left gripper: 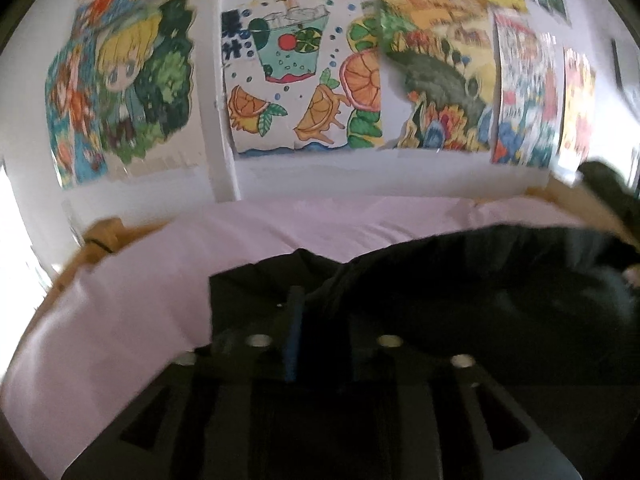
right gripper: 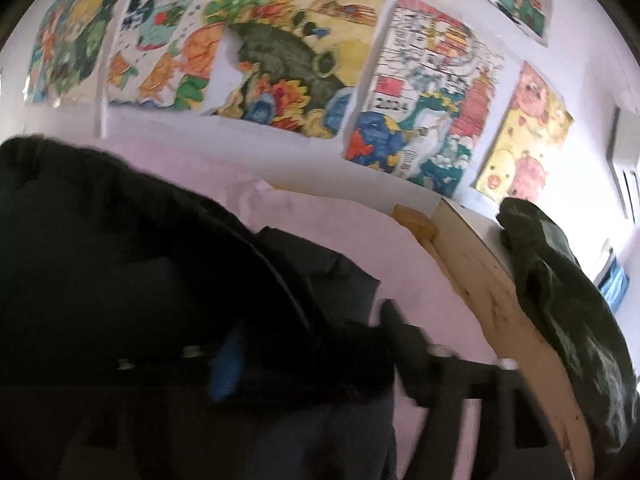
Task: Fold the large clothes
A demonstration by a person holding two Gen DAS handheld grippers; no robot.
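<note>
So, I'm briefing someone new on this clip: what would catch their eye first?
The bright children's drawings taped across the white wall above the bed. Next, the black garment heaped on the pale pink sheet, right in front of both grippers. A dark green garment draped over the wooden bed frame at the right stands out too.

Left: your left gripper [left gripper: 320,312] pointed down at the black garment [left gripper: 460,280], jaws slightly parted over its near edge | Right: your right gripper [right gripper: 312,336] tilted down at the same garment, jaws wide, cloth lying between them.
</note>
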